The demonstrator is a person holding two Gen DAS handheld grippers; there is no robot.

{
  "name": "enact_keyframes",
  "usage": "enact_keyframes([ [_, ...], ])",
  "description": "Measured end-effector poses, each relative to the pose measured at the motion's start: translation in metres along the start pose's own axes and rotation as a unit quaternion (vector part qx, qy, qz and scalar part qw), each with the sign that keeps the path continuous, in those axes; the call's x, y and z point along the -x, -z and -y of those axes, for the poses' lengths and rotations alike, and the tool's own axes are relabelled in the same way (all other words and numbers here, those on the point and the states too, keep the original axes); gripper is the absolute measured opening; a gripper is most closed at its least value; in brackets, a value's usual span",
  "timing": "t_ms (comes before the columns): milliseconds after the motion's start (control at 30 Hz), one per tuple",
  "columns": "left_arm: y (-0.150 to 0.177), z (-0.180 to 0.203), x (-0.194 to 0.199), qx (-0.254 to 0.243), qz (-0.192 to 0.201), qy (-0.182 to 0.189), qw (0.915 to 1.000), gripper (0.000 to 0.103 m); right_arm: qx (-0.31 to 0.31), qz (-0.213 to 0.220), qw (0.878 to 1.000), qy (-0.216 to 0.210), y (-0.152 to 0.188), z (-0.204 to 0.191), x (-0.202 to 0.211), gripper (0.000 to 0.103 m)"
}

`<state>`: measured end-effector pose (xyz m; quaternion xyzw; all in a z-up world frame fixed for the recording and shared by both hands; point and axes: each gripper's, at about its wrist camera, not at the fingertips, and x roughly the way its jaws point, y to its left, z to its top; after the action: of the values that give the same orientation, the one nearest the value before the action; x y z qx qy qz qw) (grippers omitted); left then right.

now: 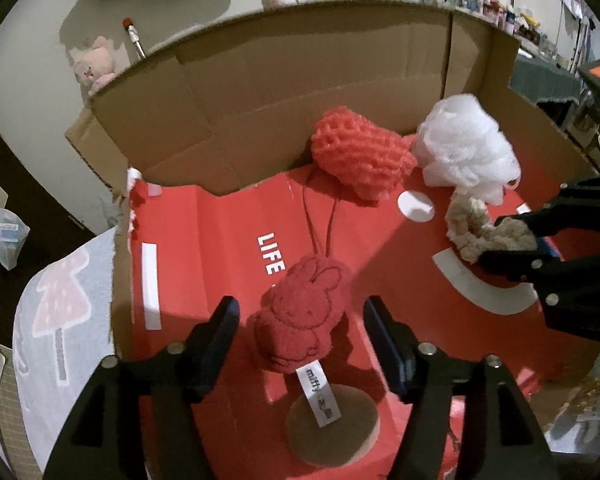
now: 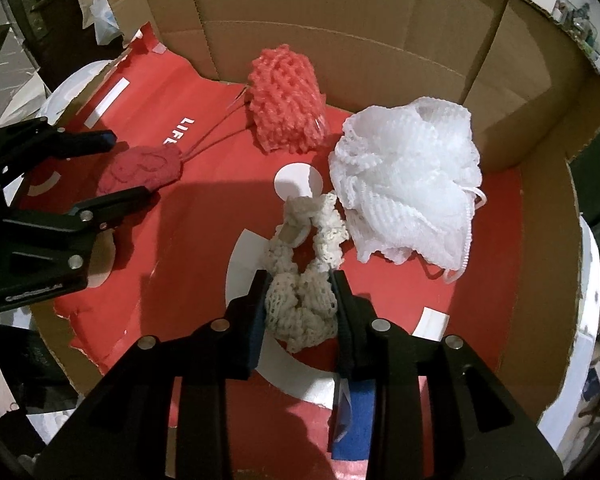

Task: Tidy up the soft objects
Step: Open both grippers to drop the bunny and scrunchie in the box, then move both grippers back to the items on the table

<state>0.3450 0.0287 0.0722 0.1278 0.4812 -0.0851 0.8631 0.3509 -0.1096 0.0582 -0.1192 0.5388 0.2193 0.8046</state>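
**Both tools among the soft things in the cardboard box**

We found the cream crocheted scrunchie (image 2: 300, 280) clenched between the fingers of the right tool (image 2: 300, 300), lying on the red printed sheet (image 2: 480, 280) near the box's middle. Just beside it, touching its far end, sat the white mesh pouf (image 2: 408, 192); beyond that, against the back wall, the coral foam net (image 2: 286, 100). The left tool (image 1: 300, 332) stood released, its fingers spread on either side of the red plush rabbit (image 1: 304, 312) without touching it.

The cardboard box (image 1: 260, 92) walled the back and right sides high; the near left edge was torn and low, and the sheet between rabbit and scrunchie lay bare.

Only the left wrist view showed us the rabbit's white label (image 1: 319, 394) over a brown disc (image 1: 332, 428), and a pink plush (image 1: 96, 64) outside the box. Only the right wrist view showed the blue pad (image 2: 356, 420) on the right tool.
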Motion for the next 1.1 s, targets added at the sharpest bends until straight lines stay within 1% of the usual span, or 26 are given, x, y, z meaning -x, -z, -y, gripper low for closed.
enact_keyframes([
  [100,0.004,-0.001,0.015,0.008,0.017,0.007,0.9998,0.073,-0.002,0.003,1.0,0.0,0.001,0.002,0.005,0.03],
  [167,0.005,0.0,0.025,0.012,0.027,0.013,0.9995,0.075,-0.003,0.007,1.0,0.005,0.002,0.002,0.01,0.034],
  [200,0.006,0.0,0.029,0.014,0.032,0.014,0.9993,0.076,-0.004,0.009,1.0,0.004,0.003,0.003,0.012,0.053],
  [233,0.008,0.001,0.037,0.016,0.041,0.016,0.9989,0.076,-0.005,0.017,1.0,0.003,0.004,0.003,0.017,0.069],
  [333,0.014,0.001,0.052,0.02,0.058,0.023,0.9978,0.079,-0.003,0.035,0.999,0.014,0.007,0.001,0.03,0.069],
  [400,0.017,-0.001,0.063,0.028,0.073,0.028,0.9966,0.082,-0.007,0.043,0.999,0.008,0.01,0.001,0.038,0.069],
  [500,0.024,-0.001,0.082,0.04,0.093,0.032,0.9943,0.084,-0.002,0.057,0.998,0.018,0.015,-0.002,0.057,0.069],
  [533,0.028,0.0,0.092,0.043,0.104,0.032,0.9932,0.087,-0.002,0.064,0.998,0.019,0.019,-0.004,0.066,0.069],
  [667,0.043,0.005,0.122,0.05,0.138,0.032,0.9886,0.093,0.0,0.095,0.995,0.019,0.035,-0.011,0.101,0.069],
  [733,0.051,0.008,0.137,0.054,0.156,0.029,0.9859,0.098,0.002,0.115,0.993,0.023,0.045,-0.013,0.123,0.071],
  [767,0.056,0.011,0.145,0.054,0.166,0.029,0.9842,0.098,0.003,0.123,0.992,0.025,0.049,-0.017,0.13,0.072],
  [833,0.063,0.014,0.159,0.053,0.183,0.033,0.9811,0.1,0.004,0.148,0.989,0.029,0.06,-0.025,0.148,0.076],
  [900,0.077,0.02,0.176,0.056,0.205,0.035,0.9764,0.103,0.004,0.167,0.985,0.033,0.073,-0.031,0.164,0.076],
  [1000,0.094,0.029,0.198,0.057,0.233,0.032,0.9702,0.103,0.011,0.201,0.978,0.048,0.097,-0.043,0.189,0.077],
  [1100,0.114,0.04,0.217,0.056,0.258,0.036,0.964,0.103,0.011,0.241,0.968,0.066,0.127,-0.055,0.214,0.082],
])
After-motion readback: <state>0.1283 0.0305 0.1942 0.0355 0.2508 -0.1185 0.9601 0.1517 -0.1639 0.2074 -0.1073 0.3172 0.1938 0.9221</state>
